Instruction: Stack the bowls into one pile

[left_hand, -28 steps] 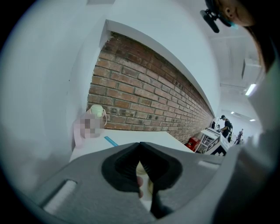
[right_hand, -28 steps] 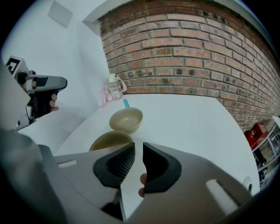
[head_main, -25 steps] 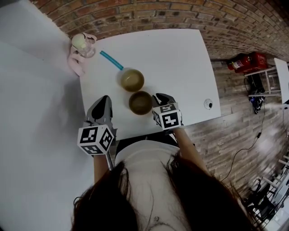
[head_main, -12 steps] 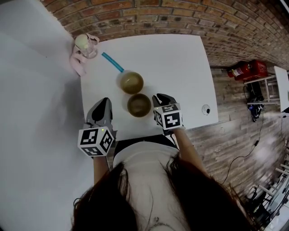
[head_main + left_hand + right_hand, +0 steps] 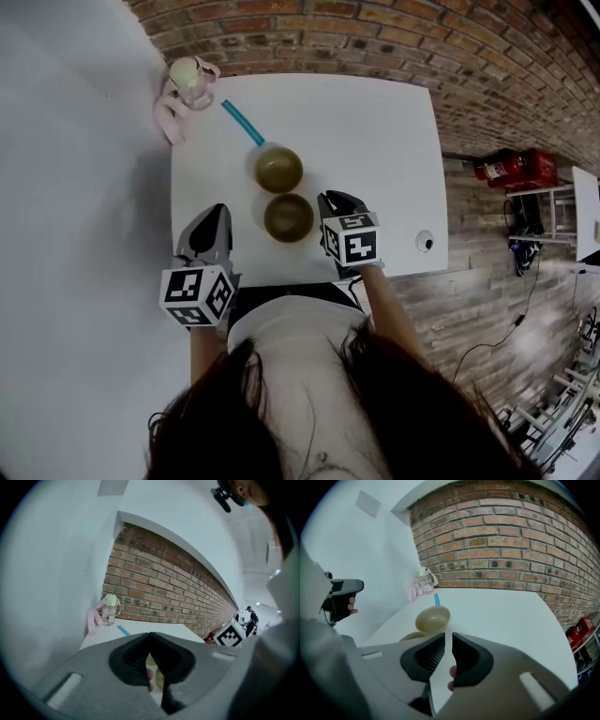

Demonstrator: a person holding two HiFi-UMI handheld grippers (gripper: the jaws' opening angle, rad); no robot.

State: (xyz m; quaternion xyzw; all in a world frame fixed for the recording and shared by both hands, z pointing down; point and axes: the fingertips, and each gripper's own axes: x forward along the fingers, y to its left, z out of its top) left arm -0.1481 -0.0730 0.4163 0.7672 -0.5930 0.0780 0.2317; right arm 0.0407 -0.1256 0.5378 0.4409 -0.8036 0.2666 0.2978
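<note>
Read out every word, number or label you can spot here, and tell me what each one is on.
No readable words or numbers anywhere.
Cube on the left gripper: black-and-white square pattern, no letters.
Cube on the right gripper: likewise a pattern only.
Bottle: any print is too small to read.
Red objects on the floor: too small and blurred to read.
Near bowl and far bowl: plain.

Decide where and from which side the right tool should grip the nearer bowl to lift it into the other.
I'd grip the nearer bowl by its thin rim on the right edge, one jaw inside, one outside, coming down from above. It sits upright and open, and the right tool is beside that edge.
</note>
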